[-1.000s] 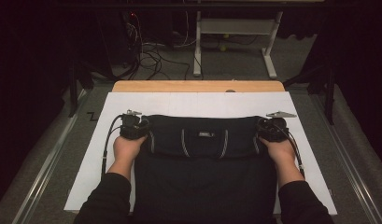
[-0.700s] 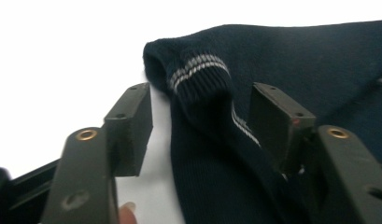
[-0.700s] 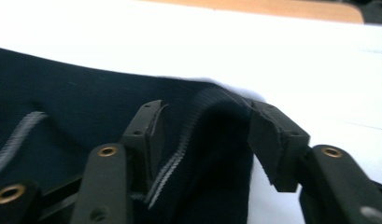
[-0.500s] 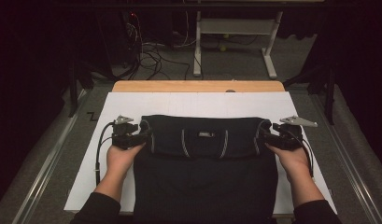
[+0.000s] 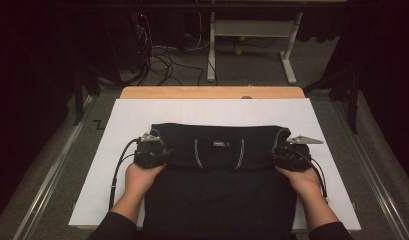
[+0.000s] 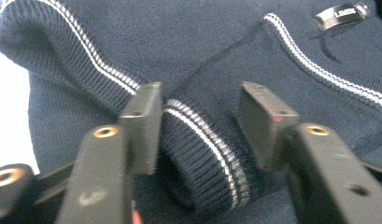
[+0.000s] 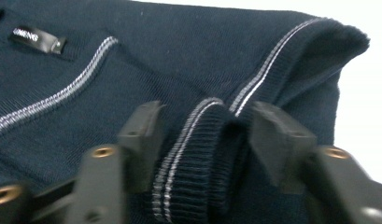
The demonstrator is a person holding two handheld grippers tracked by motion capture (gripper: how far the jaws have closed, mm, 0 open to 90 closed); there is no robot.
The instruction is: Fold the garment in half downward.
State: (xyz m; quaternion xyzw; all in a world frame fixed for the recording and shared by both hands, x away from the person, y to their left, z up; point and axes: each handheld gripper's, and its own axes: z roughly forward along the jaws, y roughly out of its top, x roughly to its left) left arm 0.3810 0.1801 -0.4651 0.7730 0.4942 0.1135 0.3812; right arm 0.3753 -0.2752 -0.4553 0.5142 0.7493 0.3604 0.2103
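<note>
Navy knit sweater (image 5: 219, 170) on white board (image 5: 117, 150): left gripper (image 6: 200, 126) and right gripper (image 7: 207, 135) shifted nearer; jaws just closing around ribbed cuffs (image 6: 202, 154), gaps visible, not clamped. Ready for fold grip.

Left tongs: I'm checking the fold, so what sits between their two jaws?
In the left gripper view, a ribbed, white-striped cuff of the navy sweater bulges between the jaws of the left tongs, which have just been closing.

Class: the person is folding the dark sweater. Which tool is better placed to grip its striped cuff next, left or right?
Left, narrowly. The left tool has a striped cuff centred in its gap, one pad touching. The right tool straddles its cuff too, but with more slack. Both have just been closing.
</note>
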